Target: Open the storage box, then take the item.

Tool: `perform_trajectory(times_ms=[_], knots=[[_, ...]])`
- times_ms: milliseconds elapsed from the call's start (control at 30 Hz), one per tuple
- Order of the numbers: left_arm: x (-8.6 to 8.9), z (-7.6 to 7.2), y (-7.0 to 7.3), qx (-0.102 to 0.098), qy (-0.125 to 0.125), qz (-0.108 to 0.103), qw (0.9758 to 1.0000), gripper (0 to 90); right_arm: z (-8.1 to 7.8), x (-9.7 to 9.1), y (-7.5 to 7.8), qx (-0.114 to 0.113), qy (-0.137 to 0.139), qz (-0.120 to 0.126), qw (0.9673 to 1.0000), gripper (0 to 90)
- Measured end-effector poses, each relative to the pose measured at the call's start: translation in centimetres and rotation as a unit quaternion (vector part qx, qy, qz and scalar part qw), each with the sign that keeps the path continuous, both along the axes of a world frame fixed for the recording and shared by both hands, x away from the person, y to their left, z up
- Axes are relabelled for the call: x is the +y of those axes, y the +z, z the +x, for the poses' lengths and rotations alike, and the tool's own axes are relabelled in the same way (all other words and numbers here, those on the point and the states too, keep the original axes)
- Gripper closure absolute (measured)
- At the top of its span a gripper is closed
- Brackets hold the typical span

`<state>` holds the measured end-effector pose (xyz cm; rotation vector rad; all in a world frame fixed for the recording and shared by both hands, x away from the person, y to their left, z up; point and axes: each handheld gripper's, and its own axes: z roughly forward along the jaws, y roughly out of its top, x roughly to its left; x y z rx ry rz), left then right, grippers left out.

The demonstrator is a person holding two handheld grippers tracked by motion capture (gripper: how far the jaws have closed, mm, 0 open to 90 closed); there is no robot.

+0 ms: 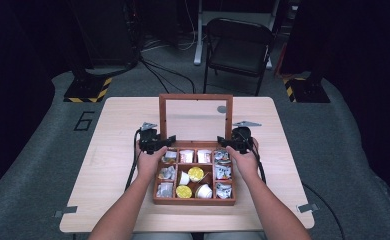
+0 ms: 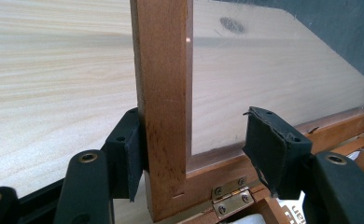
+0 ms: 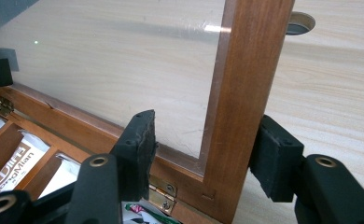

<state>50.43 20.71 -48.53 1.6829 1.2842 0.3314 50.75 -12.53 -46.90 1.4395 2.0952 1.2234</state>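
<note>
A wooden compartment box [image 1: 194, 201] sits on the table with its glass-paned lid [image 1: 195, 97] standing upright. My left gripper [image 1: 169, 141] is at the lid's lower left corner. In the left gripper view, the left gripper [image 2: 196, 140] straddles the lid's side post [image 2: 164, 93]: one pad [image 2: 126, 149] touches the wood, the other stands apart in front of the pane. My right gripper [image 1: 224, 142] is at the lower right corner. In the right gripper view, the right gripper [image 3: 204, 142] straddles the lid's other post [image 3: 245, 93], with its inner pad [image 3: 140, 135] clear of the wood. Both are open.
The box's compartments hold silver and white sachets [image 1: 222, 171] and small yellow-lidded cups [image 1: 195, 173]. Brass hinges [image 2: 229, 196] join lid and box. The light wooden table [image 1: 113, 150] has bare room on both sides. A folding chair [image 1: 238, 47] stands beyond the far edge.
</note>
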Motion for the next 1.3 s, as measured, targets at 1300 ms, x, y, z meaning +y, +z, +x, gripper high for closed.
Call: perform_trajectory(times_ms=[1300], knots=[[-0.18, 0.83, -0.38, 0.025, 0.003, -0.016, 0.9996, 35.6, 0.83, 0.47, -0.35, 0.028, -0.010, 0.007, 0.9995, 36.7]])
